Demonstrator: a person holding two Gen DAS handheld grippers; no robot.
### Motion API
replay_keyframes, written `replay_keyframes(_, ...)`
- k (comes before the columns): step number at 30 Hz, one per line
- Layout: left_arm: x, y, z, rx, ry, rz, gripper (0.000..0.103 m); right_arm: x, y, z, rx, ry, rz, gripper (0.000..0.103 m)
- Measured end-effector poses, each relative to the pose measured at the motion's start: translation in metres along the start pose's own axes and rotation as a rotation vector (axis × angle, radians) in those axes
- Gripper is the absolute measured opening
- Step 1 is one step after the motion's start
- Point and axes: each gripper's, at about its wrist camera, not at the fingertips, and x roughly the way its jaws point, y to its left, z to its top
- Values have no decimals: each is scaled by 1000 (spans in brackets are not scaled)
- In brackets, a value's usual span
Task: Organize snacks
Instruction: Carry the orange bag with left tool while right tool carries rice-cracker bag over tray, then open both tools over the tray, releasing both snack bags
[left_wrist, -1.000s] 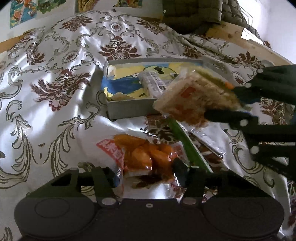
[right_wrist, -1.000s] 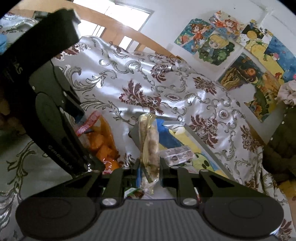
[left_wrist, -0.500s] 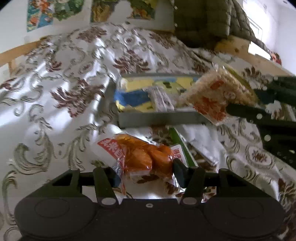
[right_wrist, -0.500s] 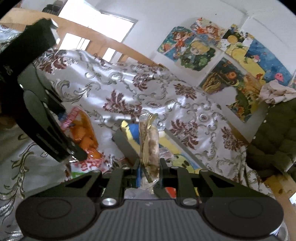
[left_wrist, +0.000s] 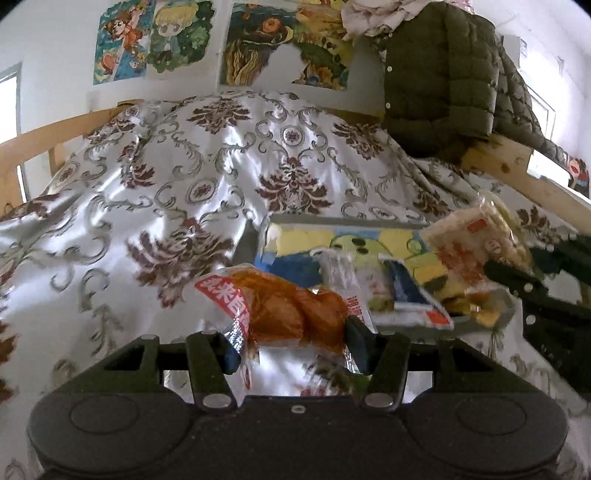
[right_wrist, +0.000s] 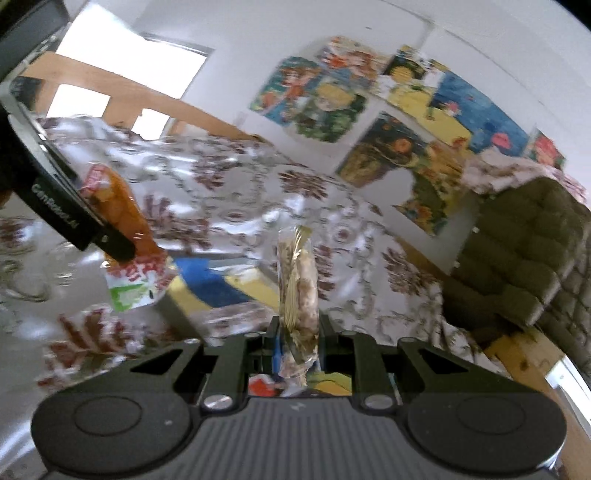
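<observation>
— While both grippers are working, what is each pinching?
— Left gripper (left_wrist: 291, 343) is clamping one orange-filled clear snack bag (left_wrist: 280, 310); right gripper (right_wrist: 297, 334) is squeezing one flat beige cracker pack (right_wrist: 299, 280), both just above the grey shallow tray (left_wrist: 347, 221).
— Inside the tray?
— Two small packets, blurred. It is sitting on a floral satin cloth (left_wrist: 184, 177); four cartoon posters (left_wrist: 151, 37) are hanging beyond.

This is a home — most likely a bedroom or a child's room. A shiny white cloth (left_wrist: 221, 177) with dark red and grey floral scrolls lies draped over a broad surface edged by a bare wooden frame (left_wrist: 517, 173). Colourful cartoon posters (left_wrist: 155, 40) are stuck straight on the plain white wall, one with a piece torn out. An olive quilted jacket (left_wrist: 439, 81) hangs over the frame's corner, and daylight comes through a window (right_wrist: 133, 62) behind the woodwork.
</observation>
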Motion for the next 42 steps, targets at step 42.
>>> replay_keyframes(42, 97, -25, 45, -199, 87, 44, 85, 68, -41, -19, 334, 178, 65, 56)
